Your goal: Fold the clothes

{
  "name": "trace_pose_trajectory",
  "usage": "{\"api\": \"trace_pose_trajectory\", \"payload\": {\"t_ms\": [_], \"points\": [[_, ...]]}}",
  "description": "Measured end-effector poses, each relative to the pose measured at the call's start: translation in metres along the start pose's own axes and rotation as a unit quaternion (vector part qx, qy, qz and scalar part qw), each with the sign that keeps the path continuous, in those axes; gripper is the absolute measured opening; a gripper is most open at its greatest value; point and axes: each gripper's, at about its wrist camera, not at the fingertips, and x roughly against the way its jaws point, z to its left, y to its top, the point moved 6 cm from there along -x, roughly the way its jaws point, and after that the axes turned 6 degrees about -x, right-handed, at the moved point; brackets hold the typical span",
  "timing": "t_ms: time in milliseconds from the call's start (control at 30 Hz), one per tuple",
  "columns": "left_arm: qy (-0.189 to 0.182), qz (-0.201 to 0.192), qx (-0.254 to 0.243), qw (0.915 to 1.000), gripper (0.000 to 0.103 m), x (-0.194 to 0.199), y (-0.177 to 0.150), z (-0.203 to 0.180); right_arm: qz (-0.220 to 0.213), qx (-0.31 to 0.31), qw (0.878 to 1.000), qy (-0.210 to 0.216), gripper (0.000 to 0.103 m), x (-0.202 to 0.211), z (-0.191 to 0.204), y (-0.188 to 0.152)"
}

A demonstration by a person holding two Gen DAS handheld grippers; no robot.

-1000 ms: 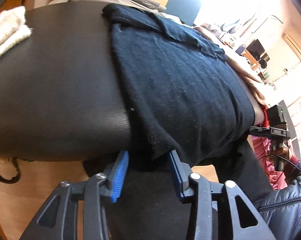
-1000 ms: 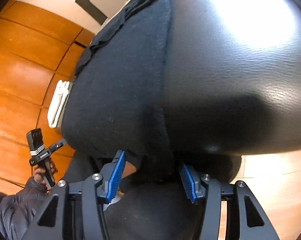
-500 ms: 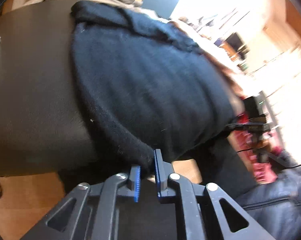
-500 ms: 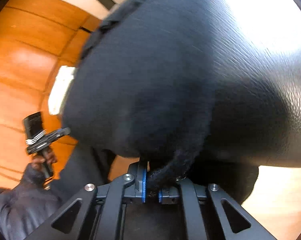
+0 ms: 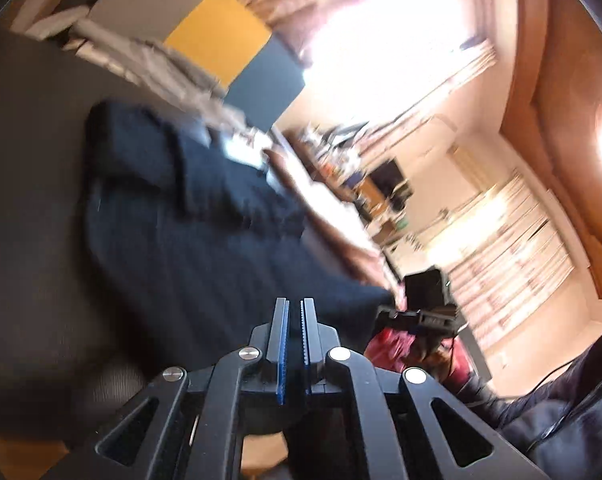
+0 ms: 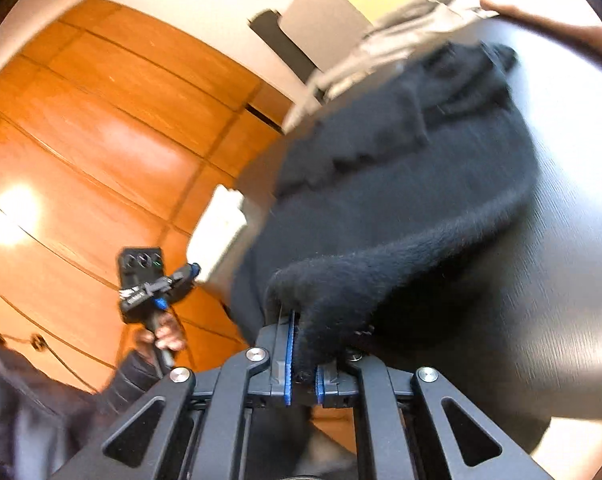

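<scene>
Black sweater [image 6: 401,208] lies on the dark table [image 6: 573,240]; right gripper [image 6: 301,344] clamps its near hem. Left gripper [image 5: 294,320] is closed at the other hem; grasp unclear.

Dark navy fuzzy knit garment [image 6: 401,200] spread over a black table [image 6: 573,240], near hem lifted off the surface and bunched at both corners, far end rumpled with a folded-over sleeve or collar, beside a heap of beige clothes [image 5: 149,64]; blurry in left wrist view.
</scene>
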Motion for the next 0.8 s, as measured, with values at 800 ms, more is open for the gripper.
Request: {"api": "trace_pose_trajectory", "payload": {"t_ms": [800], "points": [[0.188,0.067,0.096,0.9752,0.040,0.026,-0.090,0.063,0.018,-0.091,0.995,-0.046,0.002,-0.059,-0.077,0.038]]}}
